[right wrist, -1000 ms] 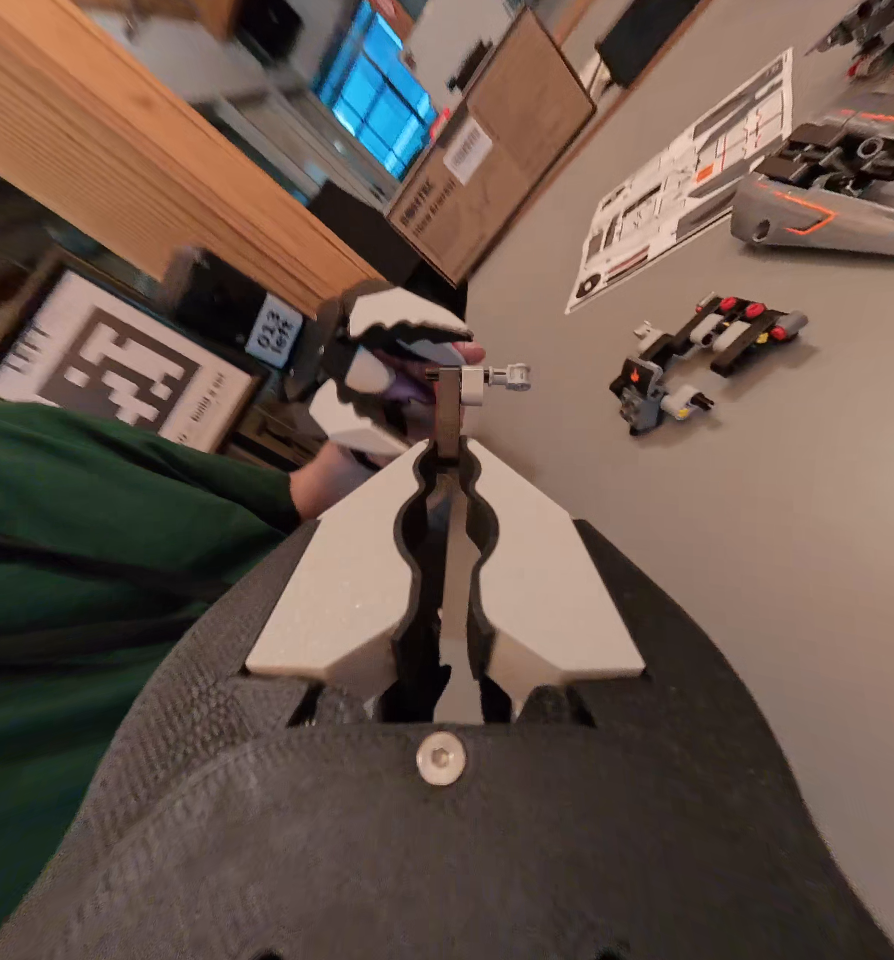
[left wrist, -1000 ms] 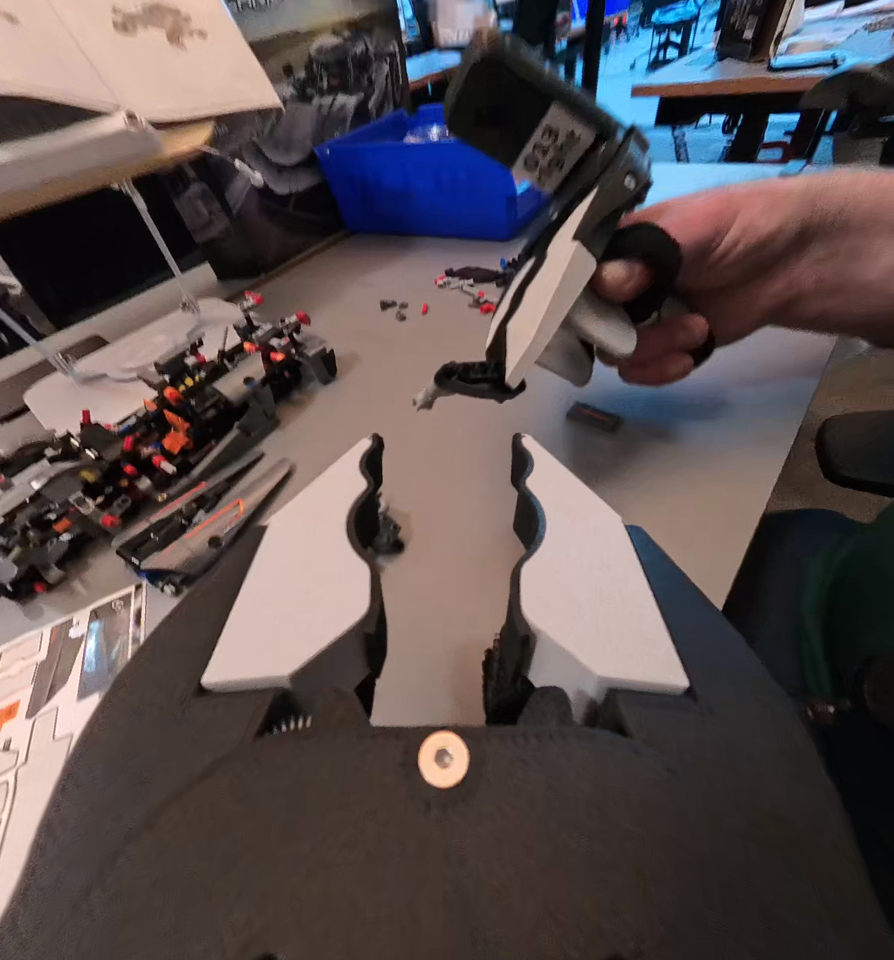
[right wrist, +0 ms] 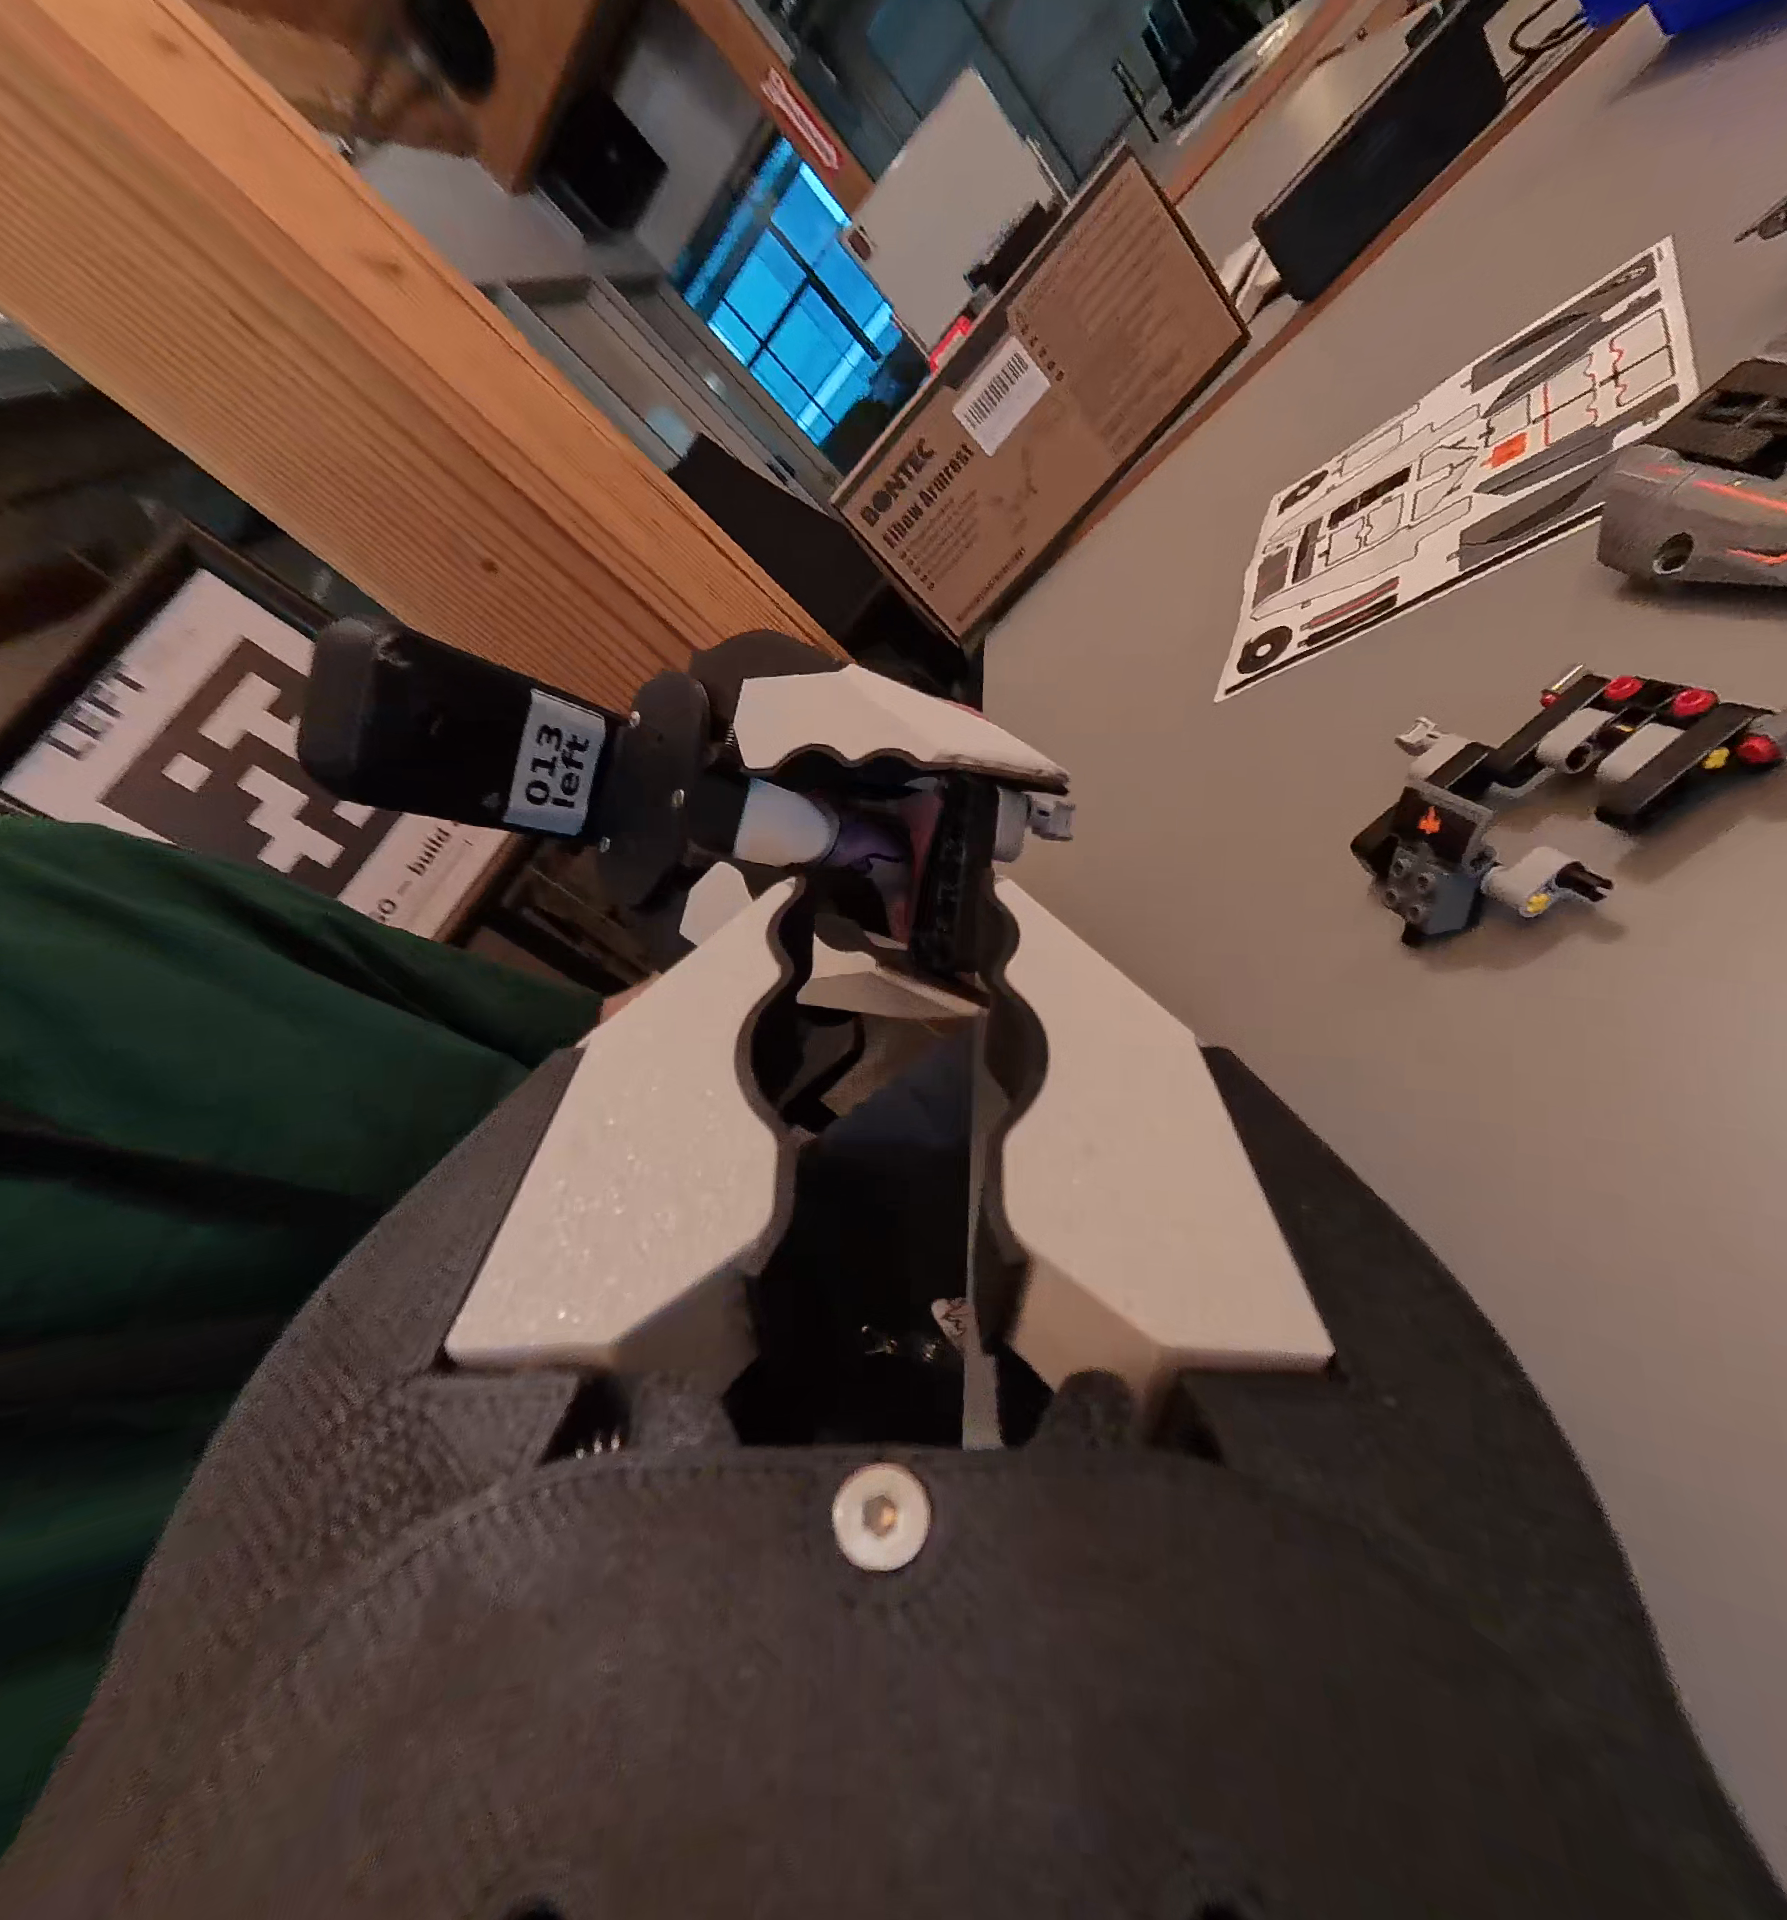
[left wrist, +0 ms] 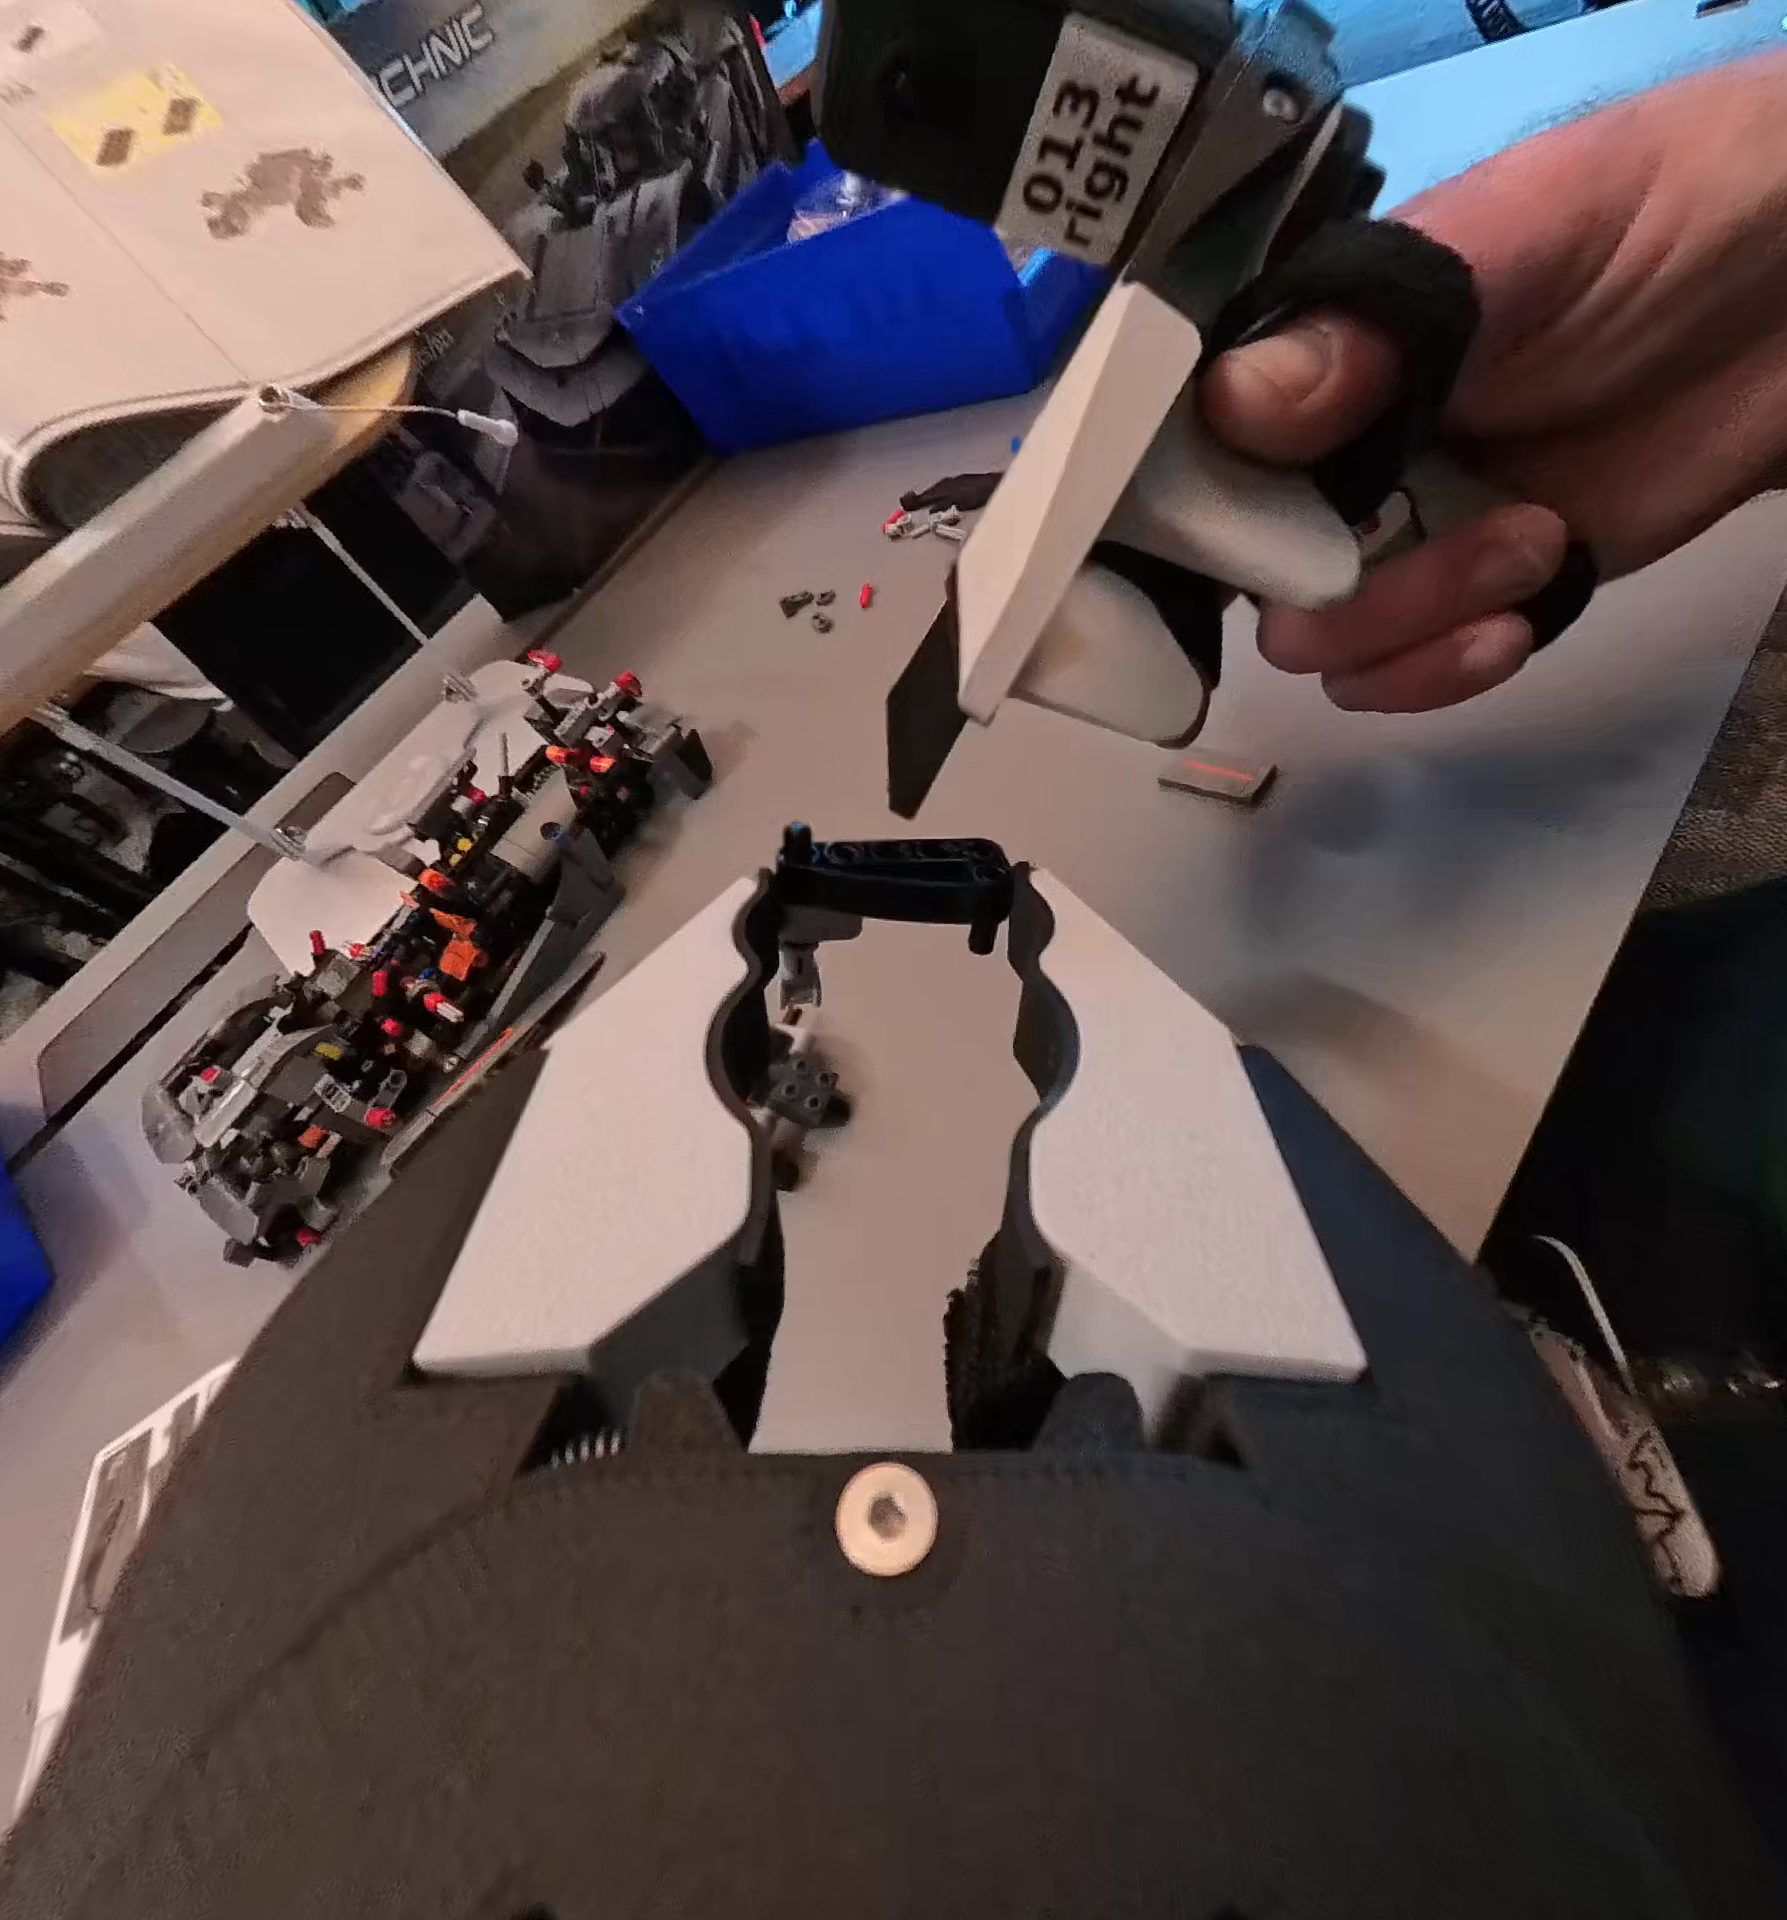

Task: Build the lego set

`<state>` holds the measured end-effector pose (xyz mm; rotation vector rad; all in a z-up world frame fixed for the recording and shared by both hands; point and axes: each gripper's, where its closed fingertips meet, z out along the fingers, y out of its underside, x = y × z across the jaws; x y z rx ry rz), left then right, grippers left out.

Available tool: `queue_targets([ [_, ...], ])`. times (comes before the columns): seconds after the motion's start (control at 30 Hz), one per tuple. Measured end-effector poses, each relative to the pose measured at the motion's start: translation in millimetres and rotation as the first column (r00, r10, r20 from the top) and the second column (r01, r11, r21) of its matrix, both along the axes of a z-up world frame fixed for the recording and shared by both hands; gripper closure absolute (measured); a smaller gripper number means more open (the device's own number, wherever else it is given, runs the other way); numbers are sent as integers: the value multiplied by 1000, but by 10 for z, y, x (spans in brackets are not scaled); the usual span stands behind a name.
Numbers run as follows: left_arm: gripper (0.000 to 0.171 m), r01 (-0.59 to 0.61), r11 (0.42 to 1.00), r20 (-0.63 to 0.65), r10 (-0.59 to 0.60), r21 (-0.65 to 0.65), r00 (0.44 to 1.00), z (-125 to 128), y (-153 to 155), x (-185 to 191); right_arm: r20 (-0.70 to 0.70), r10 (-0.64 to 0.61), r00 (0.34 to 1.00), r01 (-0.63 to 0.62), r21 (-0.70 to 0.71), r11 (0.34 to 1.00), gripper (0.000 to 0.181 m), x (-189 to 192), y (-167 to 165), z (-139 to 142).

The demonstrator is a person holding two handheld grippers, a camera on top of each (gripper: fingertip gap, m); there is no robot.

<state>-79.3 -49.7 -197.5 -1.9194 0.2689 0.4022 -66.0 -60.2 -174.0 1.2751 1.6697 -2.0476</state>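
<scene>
Right wrist view: black beam (right wrist: 953,868) edge-on, half hidden behind left gripper (right wrist: 936,883) fingers (right wrist: 899,722).

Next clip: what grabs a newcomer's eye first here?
The black beam clamped across the left tool's tips, mid-air above the table. Just above it hangs the right tool, open and empty. Left on the table sits the half-built car.

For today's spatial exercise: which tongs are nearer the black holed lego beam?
Left. The left tongs grip the black holed lego beam at their tips; the right tongs hover just above, open.
</scene>
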Motion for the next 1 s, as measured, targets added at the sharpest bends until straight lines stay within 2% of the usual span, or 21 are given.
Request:
queue_targets([
  [0.27,129,8,998,-21,-9,-69,1000,-92,36,32,6,-28,1000,27,196,980,154,-21,-45,-193],
  [0.4,129,11,989,-53,-19,-150,998,-191,61,47,10,-53,999,48,283,958,166,-47,-43,-325],
  [0.5,129,-4,979,-94,-16,-205,995,-260,73,22,5,-65,998,59,332,942,167,-79,-30,-393],
  [0.77,129,-5,987,-66,-6,-163,998,-183,142,-32,54,-57,997,52,92,994,168,-140,44,-295],
  [1.0,124,-40,993,-78,32,-111,996,-114,189,-113,46,-87,995,84,66,994,168,-183,144,-228],
])
